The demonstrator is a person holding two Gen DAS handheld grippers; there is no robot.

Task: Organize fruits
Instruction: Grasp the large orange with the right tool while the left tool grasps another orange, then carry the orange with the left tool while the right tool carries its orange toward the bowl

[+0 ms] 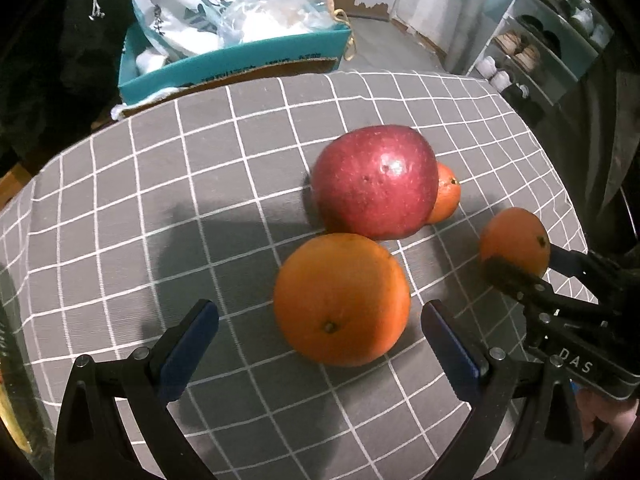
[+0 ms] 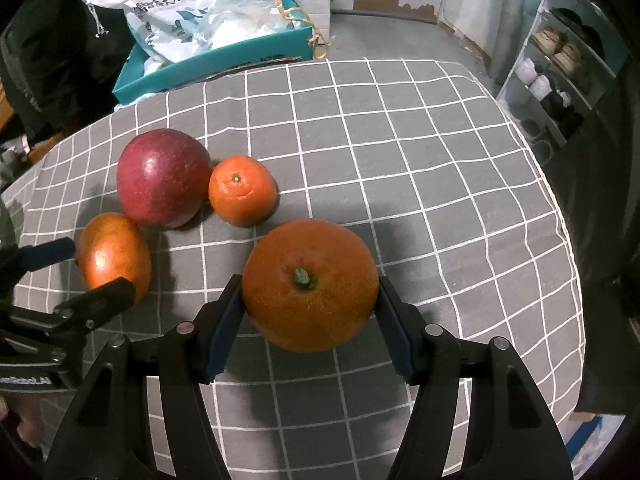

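The right tool [image 2: 310, 312] grips a large orange [image 2: 310, 284] on the checked bench [image 2: 440, 160], while the left tool [image 1: 320, 332] gapes around another orange [image 1: 342, 300], which may roll if nudged.

**Checked worktop with fruit**

A worktop [image 2: 420, 152] under a grey cloth with a white grid carries the fruit. A red apple [image 2: 164, 176] sits on it with a small orange [image 2: 242, 190] just beside it, seemingly touching. A larger orange [image 1: 342, 298] lies nearer, close against the apple. Another orange [image 2: 310, 284] sits apart from these; whether it rests on the cloth or hangs just above it is unclear.
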